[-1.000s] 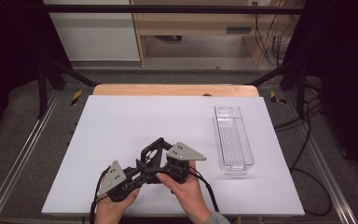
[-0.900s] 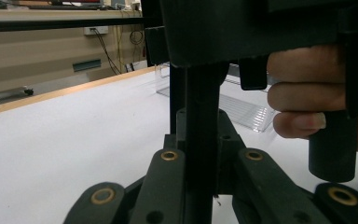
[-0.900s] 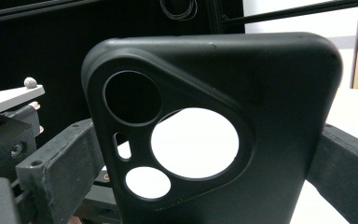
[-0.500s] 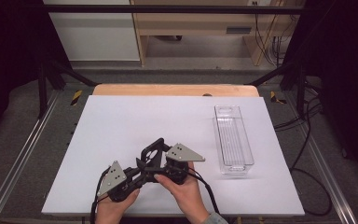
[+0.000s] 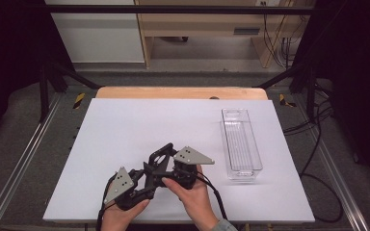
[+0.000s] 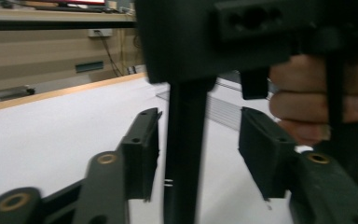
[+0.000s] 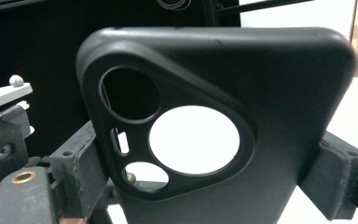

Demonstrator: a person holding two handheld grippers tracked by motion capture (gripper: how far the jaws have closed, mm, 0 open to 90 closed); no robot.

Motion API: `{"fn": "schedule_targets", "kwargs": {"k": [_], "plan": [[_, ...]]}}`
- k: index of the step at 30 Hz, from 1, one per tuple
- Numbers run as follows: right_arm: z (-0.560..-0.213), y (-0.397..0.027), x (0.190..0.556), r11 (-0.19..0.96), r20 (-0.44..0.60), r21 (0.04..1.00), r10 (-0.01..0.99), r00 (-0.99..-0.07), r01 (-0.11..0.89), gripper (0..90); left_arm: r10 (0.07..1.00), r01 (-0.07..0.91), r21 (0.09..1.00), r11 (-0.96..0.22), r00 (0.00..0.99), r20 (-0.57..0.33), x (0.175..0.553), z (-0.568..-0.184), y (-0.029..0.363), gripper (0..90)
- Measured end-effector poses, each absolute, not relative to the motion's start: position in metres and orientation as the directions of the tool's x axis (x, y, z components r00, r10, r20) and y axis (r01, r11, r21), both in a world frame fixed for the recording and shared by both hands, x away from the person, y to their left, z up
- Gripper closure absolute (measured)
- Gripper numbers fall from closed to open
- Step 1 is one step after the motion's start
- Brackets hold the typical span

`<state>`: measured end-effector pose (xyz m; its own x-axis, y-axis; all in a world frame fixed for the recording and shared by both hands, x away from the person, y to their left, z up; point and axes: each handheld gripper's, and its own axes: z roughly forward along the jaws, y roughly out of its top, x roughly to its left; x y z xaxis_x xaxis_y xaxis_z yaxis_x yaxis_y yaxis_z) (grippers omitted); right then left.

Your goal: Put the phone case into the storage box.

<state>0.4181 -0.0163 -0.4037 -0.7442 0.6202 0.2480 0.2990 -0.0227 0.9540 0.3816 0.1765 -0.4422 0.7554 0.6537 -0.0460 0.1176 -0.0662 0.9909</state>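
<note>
A black phone case (image 5: 161,155) with a camera cut-out is held low over the near part of the table, between both hands. My right gripper (image 5: 166,166) is shut on it: in the right gripper view the phone case (image 7: 279,116) spans the right gripper (image 7: 209,172), whose pads have just been closing in and press its two long edges. My left gripper (image 5: 149,180) comes in from the lower left. Its jaws have just been opening, and in the left gripper view the left gripper (image 6: 198,135) stands open, with the case's thin edge (image 6: 182,158) between the pads and touching neither.
A clear, empty plastic tray (image 5: 227,131) lies lengthwise on the right of the white table mat (image 5: 125,125). A wooden strip (image 5: 178,93) runs along the far edge. Cables trail on the floor at the right (image 5: 318,144).
</note>
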Motion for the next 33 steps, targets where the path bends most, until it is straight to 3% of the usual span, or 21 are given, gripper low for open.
{"fn": "schedule_targets", "kwargs": {"k": [5, 9, 23, 25, 33], "plan": [[-0.403, -0.018, 0.418, -0.022, 0.250, 0.953, 0.626, -0.739, 0.304, 14.6, 0.664, 0.132, 0.991, -0.036, 0.744, -0.075, 0.386, -0.442, 0.186, 43.3], [-0.400, -0.027, 0.422, -0.026, 0.239, 0.955, 0.654, -0.718, 0.295, 14.6, 0.671, 0.123, 0.990, -0.065, 0.740, -0.047, 0.388, -0.443, 0.191, 37.0], [-0.397, -0.061, 0.437, -0.032, 0.206, 0.960, 0.754, -0.623, 0.278, 14.6, 0.784, 0.162, 0.983, -0.091, 0.620, -0.029, 0.394, -0.444, 0.242, 9.8], [-0.397, -0.063, 0.439, -0.027, 0.204, 0.958, 0.763, -0.613, 0.285, 14.7, 0.802, 0.153, 0.982, -0.107, 0.598, -0.006, 0.395, -0.444, 0.252, 8.5], [-0.390, -0.068, 0.453, -0.014, 0.196, 0.952, 0.795, -0.574, 0.307, 14.7, 0.838, 0.191, 0.979, -0.066, 0.544, -0.050, 0.406, -0.451, 0.275, 5.8]]}}
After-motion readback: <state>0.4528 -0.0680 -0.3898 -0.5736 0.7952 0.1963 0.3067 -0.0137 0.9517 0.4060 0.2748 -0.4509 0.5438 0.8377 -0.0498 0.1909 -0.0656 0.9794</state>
